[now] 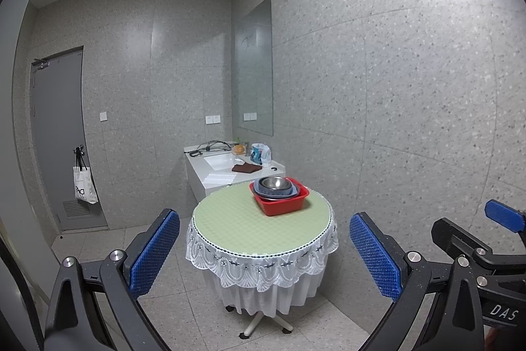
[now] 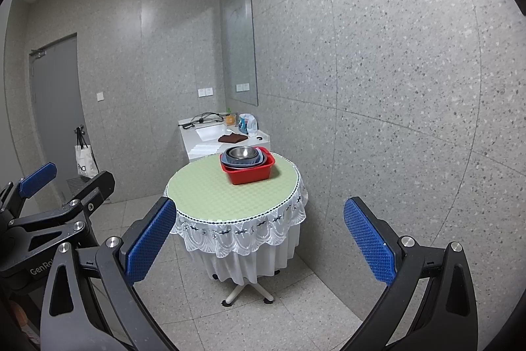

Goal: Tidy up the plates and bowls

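Observation:
A red plastic basin sits at the far right of a round table with a pale green top and white lace skirt. Stacked in it are blue-grey dishes with a steel bowl on top. My left gripper is open and empty, well short of the table. My right gripper is open and empty too, also back from the table. Each gripper shows at the edge of the other's view.
A white sink counter stands behind the table with a brown cloth, cables and bottles. A grey door with a hanging white bag is at left. Speckled walls close in at right; tiled floor lies below.

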`<action>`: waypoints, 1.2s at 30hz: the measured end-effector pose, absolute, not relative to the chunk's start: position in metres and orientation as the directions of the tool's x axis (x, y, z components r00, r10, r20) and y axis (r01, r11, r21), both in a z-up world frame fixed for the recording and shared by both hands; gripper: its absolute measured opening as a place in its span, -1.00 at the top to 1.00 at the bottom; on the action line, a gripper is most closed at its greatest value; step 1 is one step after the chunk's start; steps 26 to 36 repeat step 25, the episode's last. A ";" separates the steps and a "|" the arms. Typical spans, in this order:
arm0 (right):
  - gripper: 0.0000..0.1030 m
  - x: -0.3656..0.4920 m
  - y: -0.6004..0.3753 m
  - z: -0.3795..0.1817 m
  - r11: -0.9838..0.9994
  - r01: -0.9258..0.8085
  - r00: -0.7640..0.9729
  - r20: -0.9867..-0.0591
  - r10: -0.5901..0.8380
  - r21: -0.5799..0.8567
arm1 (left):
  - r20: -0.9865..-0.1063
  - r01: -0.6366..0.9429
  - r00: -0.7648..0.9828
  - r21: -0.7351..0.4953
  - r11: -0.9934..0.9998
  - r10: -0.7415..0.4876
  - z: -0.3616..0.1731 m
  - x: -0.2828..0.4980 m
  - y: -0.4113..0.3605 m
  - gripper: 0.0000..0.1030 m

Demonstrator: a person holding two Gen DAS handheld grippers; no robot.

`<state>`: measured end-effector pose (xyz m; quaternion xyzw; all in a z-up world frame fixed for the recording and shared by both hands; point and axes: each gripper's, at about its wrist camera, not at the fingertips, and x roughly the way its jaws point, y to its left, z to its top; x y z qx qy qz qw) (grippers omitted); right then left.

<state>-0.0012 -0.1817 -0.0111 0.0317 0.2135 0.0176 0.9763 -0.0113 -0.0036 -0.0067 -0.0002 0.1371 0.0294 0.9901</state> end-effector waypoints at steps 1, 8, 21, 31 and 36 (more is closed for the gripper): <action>-1.00 -0.001 -0.182 -0.011 0.997 -0.021 0.908 -0.416 0.049 0.070 | -0.272 -0.059 0.961 0.008 0.998 0.059 -0.006 -0.010 -0.004 -0.99; -1.00 0.004 -0.184 -0.013 0.997 -0.027 0.907 -0.418 0.055 0.072 | -0.274 -0.068 0.959 0.010 0.998 0.068 -0.009 -0.005 -0.007 -0.99; -1.00 0.019 -0.188 -0.018 0.996 -0.040 0.902 -0.426 0.070 0.077 | -0.282 -0.076 0.956 0.015 0.997 0.077 -0.015 0.014 -0.007 -0.99; -1.00 0.027 -0.190 -0.021 0.996 -0.043 0.899 -0.432 0.074 0.079 | -0.289 -0.079 0.954 0.015 0.997 0.080 -0.018 0.024 -0.008 -0.99; -1.00 0.027 -0.190 -0.021 0.996 -0.043 0.899 -0.432 0.074 0.079 | -0.289 -0.079 0.954 0.015 0.997 0.080 -0.018 0.024 -0.008 -0.99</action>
